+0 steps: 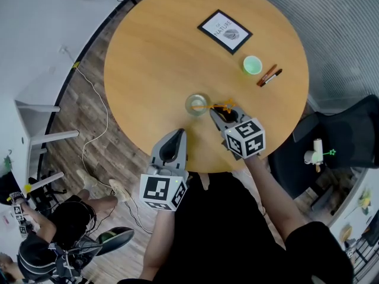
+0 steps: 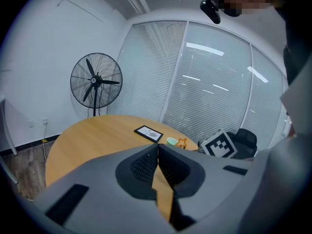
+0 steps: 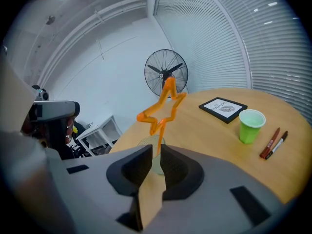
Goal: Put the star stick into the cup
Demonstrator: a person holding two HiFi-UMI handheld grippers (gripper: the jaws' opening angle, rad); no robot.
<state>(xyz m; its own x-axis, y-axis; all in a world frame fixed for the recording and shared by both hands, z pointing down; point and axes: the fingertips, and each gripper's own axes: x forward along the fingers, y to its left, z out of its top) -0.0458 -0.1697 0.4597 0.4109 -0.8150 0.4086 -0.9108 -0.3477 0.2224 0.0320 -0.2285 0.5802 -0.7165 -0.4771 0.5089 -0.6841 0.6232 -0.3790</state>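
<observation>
A clear glass cup [image 1: 196, 104] stands near the middle of the round wooden table [image 1: 154, 52]. The orange star stick [image 1: 225, 107] is held in my right gripper [image 1: 215, 113], which is shut on its shaft just below the star. The thin shaft reaches left over the cup's rim. In the right gripper view the star [image 3: 163, 108] stands above the jaws of my right gripper [image 3: 157, 150], and the cup [image 3: 145, 143] is partly hidden behind them. My left gripper [image 1: 180, 135] is shut and empty near the table's front edge. Seen in its own view, the left gripper [image 2: 157, 149] holds nothing.
A framed "NATURE" print [image 1: 224, 31] lies at the far side of the table. A green cup [image 1: 252, 65] and two markers [image 1: 269, 76] are to the right. A black chair [image 1: 337, 141] stands beside the table. A floor fan [image 2: 96, 82] is beyond the table.
</observation>
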